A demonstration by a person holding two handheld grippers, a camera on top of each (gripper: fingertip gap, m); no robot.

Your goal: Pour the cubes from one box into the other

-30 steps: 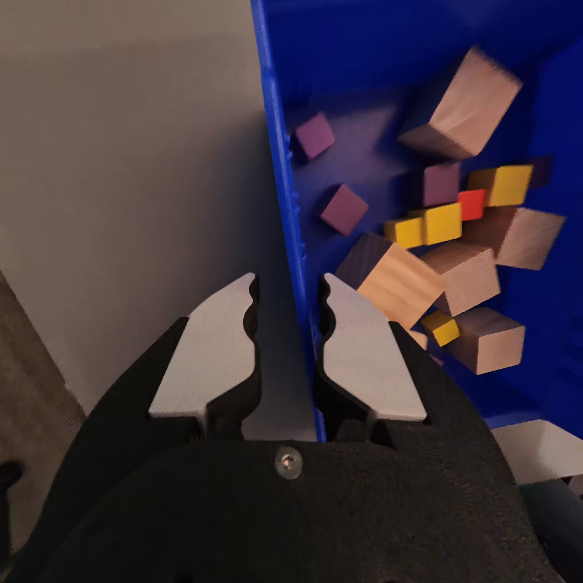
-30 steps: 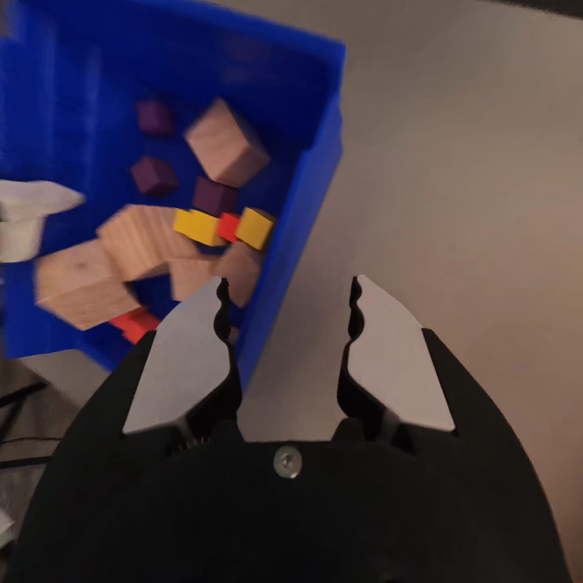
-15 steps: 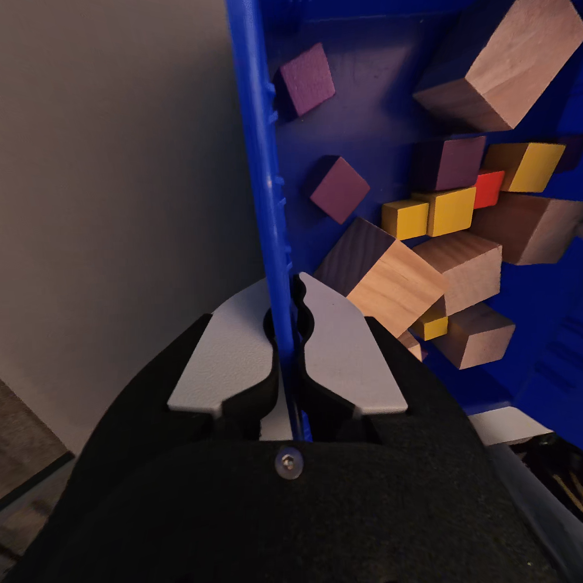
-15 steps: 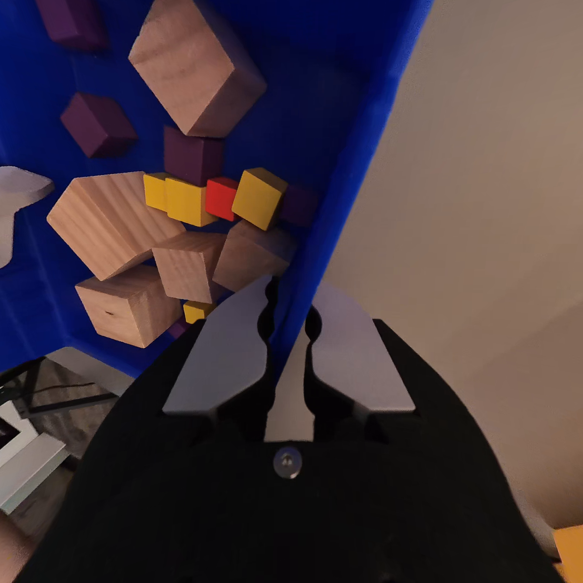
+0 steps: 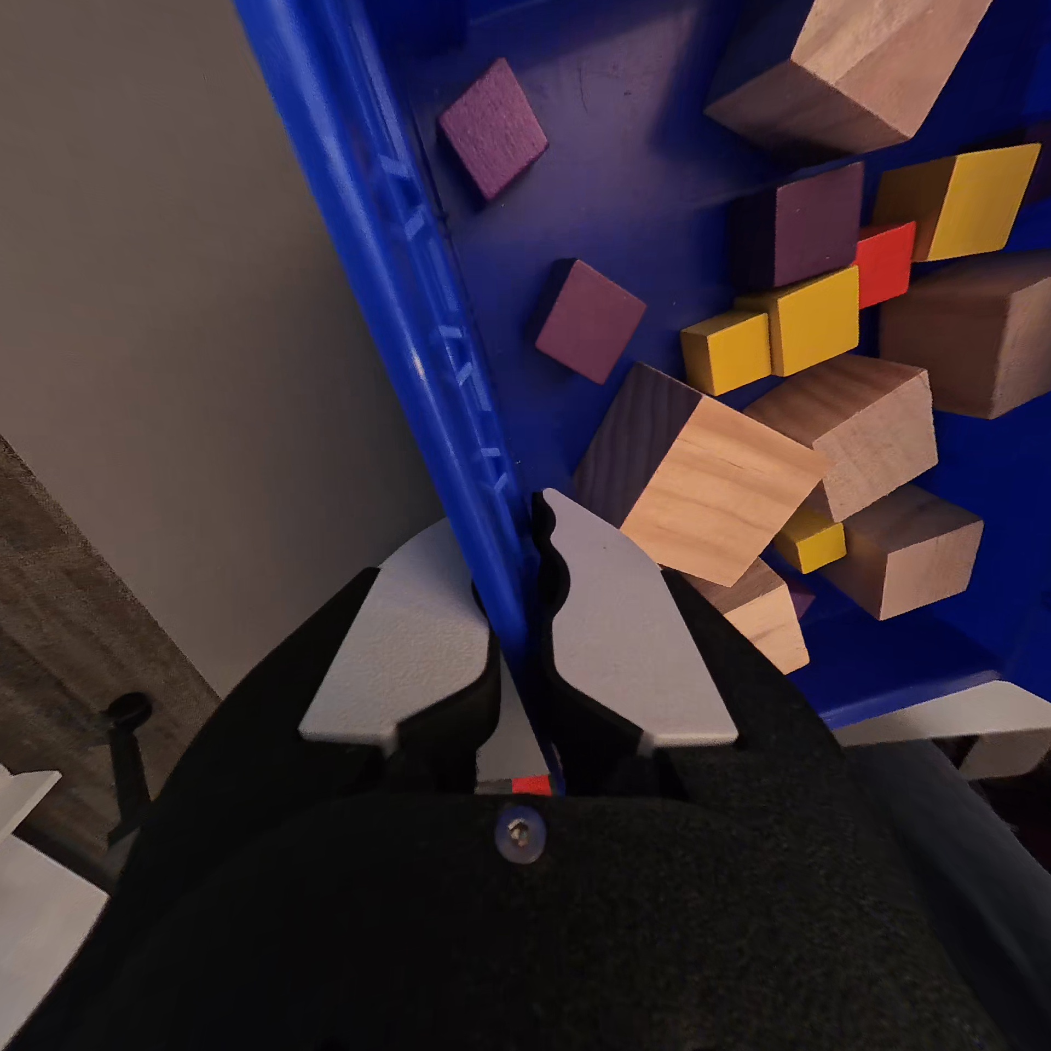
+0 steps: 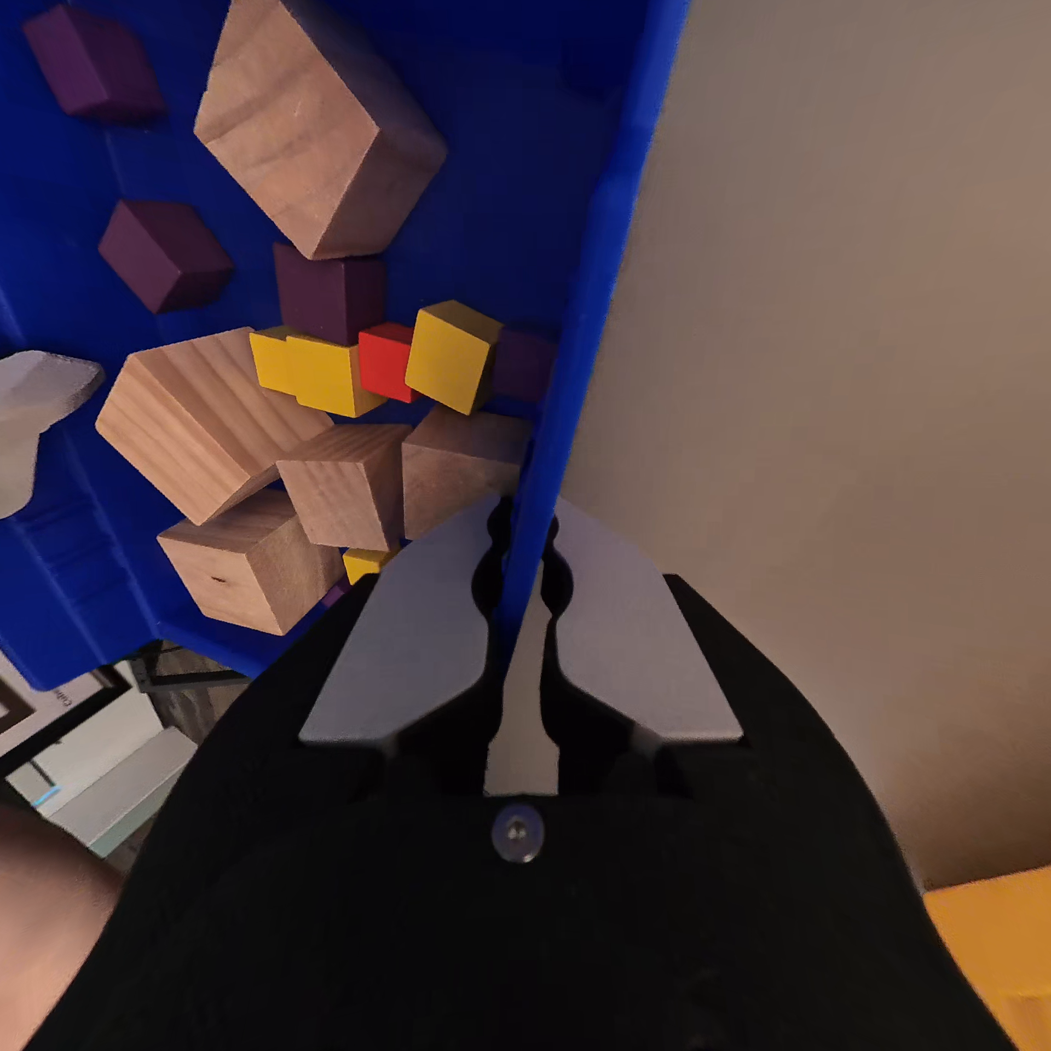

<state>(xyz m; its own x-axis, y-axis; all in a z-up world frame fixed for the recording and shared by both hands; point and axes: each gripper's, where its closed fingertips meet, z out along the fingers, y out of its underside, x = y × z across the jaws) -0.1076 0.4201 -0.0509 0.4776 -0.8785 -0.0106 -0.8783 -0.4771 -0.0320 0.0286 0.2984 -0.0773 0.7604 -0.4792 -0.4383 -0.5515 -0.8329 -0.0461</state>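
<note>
A blue box [image 5: 398, 256] holds several cubes: large plain wooden ones [image 5: 711, 500], small purple ones [image 5: 492, 128], yellow ones [image 5: 813, 327] and a red one [image 5: 884, 261]. My left gripper [image 5: 514, 546] is shut on the box's left wall. My right gripper [image 6: 526, 529] is shut on the opposite wall of the blue box [image 6: 603, 256]. The right wrist view shows the same wooden cubes [image 6: 296, 125], yellow cubes [image 6: 449, 355], red cube [image 6: 387, 361] and purple cubes [image 6: 165, 256]. The cubes bunch near my right gripper's wall.
A grey table top [image 5: 170, 284] lies under the box. An orange-yellow object [image 6: 995, 955] shows at the lower right of the right wrist view. A hand [image 6: 45, 910] and white furniture [image 6: 114, 768] are at the lower left, over brown floor [image 5: 57, 597].
Both grippers were open astride the box walls, then closed on them. Since then the box sits closer and slightly more tilted in both views. The cubes keep their places.
</note>
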